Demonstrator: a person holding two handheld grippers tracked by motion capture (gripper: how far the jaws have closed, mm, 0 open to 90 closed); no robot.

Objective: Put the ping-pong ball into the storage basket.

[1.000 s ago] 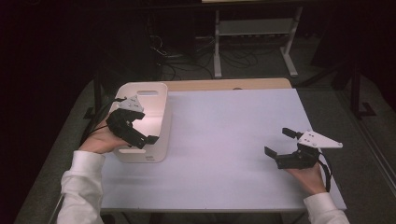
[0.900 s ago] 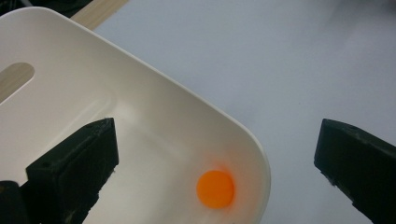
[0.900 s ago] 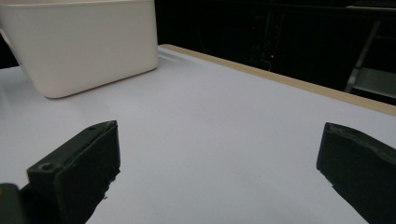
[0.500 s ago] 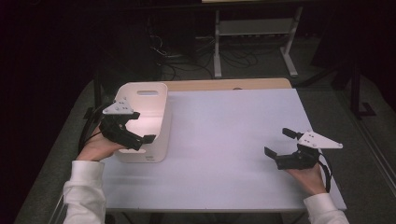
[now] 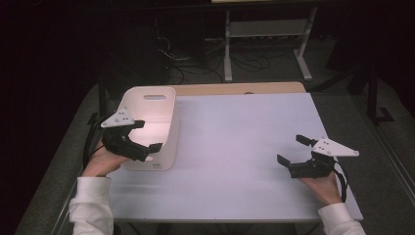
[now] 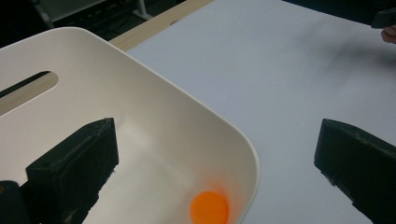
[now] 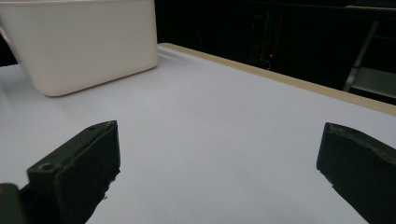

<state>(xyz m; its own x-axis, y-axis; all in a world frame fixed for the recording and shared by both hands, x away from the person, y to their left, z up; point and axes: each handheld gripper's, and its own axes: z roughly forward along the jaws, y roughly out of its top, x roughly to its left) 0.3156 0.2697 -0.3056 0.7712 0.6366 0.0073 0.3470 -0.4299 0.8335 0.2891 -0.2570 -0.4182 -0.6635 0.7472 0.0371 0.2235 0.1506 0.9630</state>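
— Where is your left tool (image 5: 144, 136)?

— At the left of the high view, over the near corner of the white bin (image 5: 147, 105). Its jaws gape wide and grip nothing.

— And the ball (image 6: 209, 207)?

— It lies orange on the bin's floor, at the bottom of the left gripper view.

— Your right tool (image 5: 292, 150)?

— Lower right, above the bare bench (image 5: 235, 147), spread wide too, with nothing in it, well apart from the bin.

A white table (image 5: 235, 147) with a wooden strip (image 5: 240, 88) along its far edge. At twelve o'clock beyond it, a metal stand (image 5: 266, 34) and tangled cables (image 5: 181, 54) on dark floor.
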